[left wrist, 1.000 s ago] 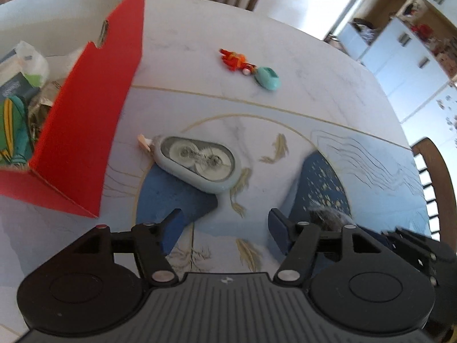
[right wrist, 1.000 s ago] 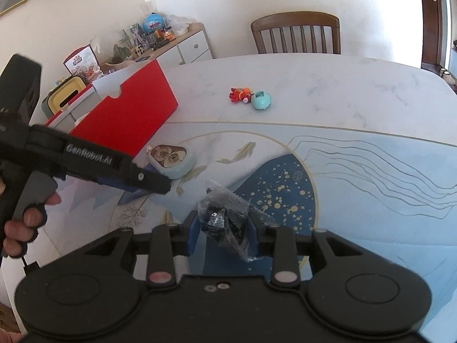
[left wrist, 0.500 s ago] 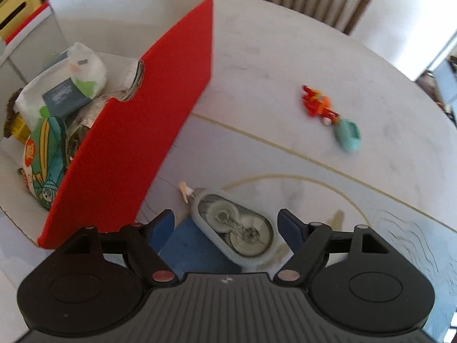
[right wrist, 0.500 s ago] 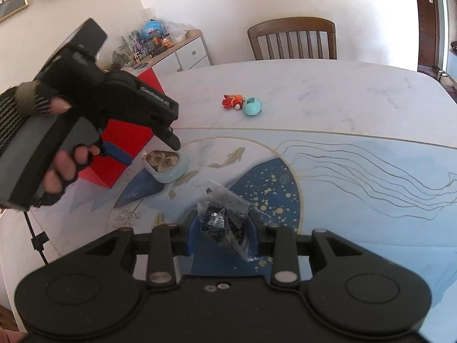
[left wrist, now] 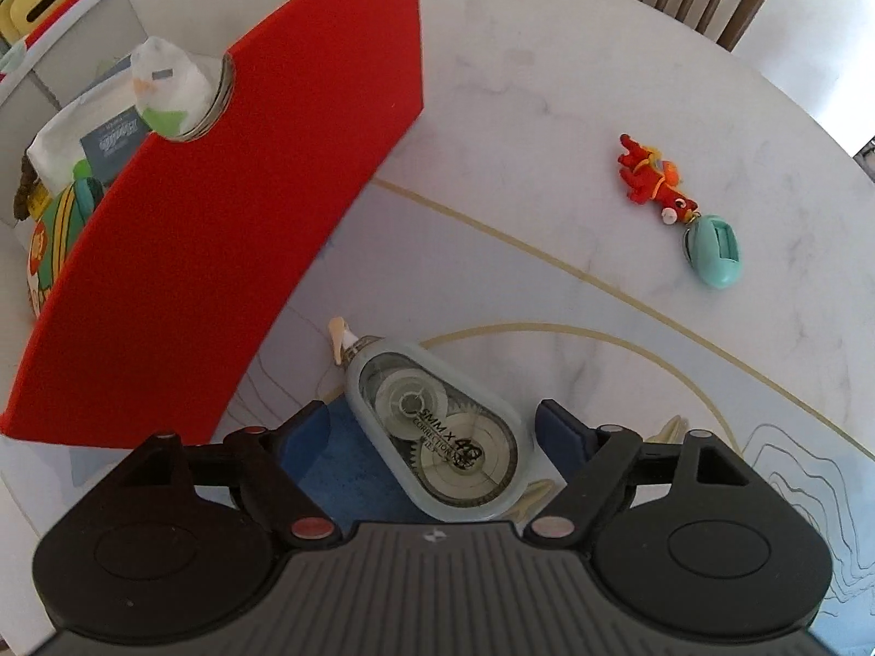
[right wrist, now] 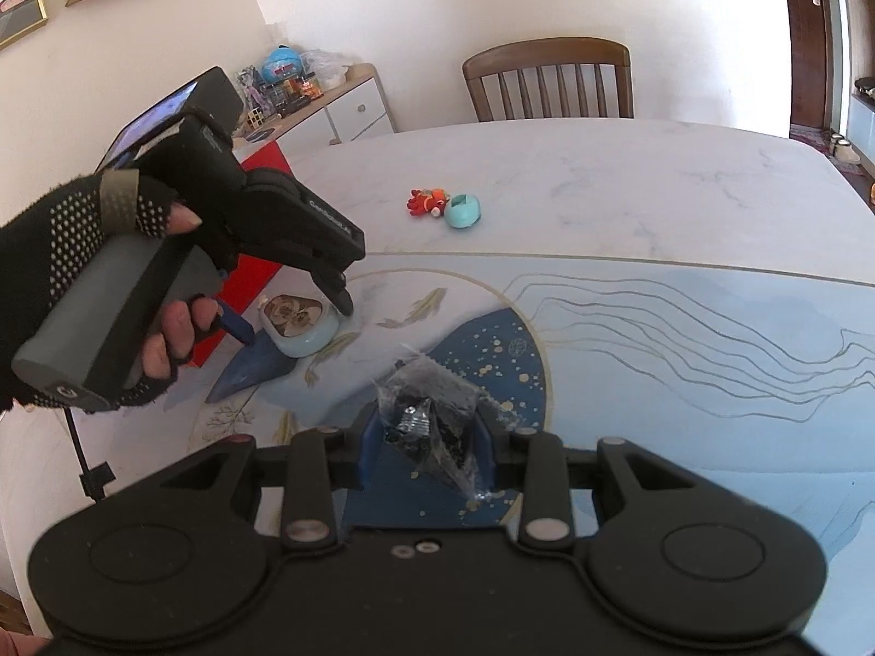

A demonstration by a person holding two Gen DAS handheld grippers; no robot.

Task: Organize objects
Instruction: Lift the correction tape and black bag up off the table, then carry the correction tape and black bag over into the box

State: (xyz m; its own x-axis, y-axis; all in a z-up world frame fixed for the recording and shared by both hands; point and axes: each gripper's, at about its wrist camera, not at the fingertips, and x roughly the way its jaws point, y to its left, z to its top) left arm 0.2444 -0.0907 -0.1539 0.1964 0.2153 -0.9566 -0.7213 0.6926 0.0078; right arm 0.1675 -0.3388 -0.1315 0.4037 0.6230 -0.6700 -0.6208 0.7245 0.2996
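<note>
Beside the red box (left wrist: pixel 219 251), a correction tape dispenser (left wrist: pixel 437 426) is straddled on the surface (left wrist: pixel 547 164) by the spread left tongs (left wrist: pixel 432 426); a small plastic bag (right wrist: pixel 432 415) is clamped in the right tongs (right wrist: pixel 426 443).

glossy clear plastic correction tape (left wrist: pixel 437 426); crinkly transparent plastic bag (right wrist: pixel 432 415); matt red cardboard box (left wrist: pixel 219 229).
</note>
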